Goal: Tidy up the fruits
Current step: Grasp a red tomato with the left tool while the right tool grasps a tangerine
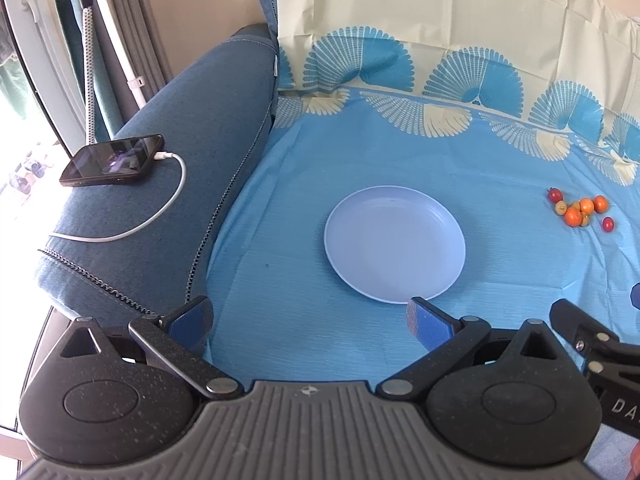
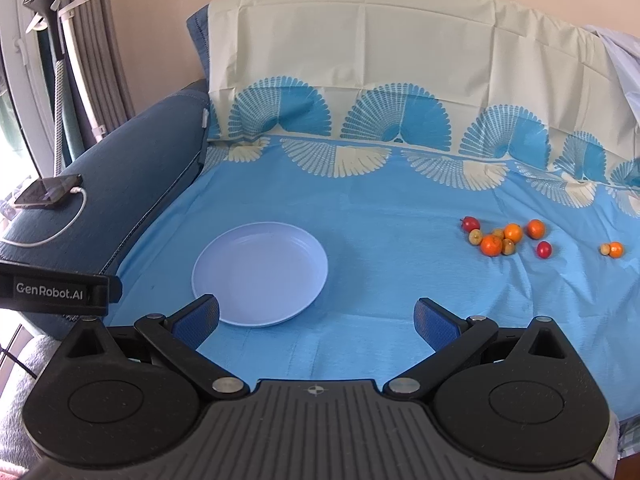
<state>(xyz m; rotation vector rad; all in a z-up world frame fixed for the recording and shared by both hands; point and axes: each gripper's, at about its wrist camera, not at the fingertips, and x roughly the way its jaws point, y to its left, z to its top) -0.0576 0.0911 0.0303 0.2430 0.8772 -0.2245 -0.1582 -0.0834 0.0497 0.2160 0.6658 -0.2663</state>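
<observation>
Fruits (image 2: 506, 239) far right of open right tool (image 2: 316, 320).

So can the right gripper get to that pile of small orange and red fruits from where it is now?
Probably yes. The right gripper is open, and only bare blue patterned cloth lies between it and the pile of small orange and red fruits, ahead to its right. The pale blue round plate sits off to the left.
</observation>
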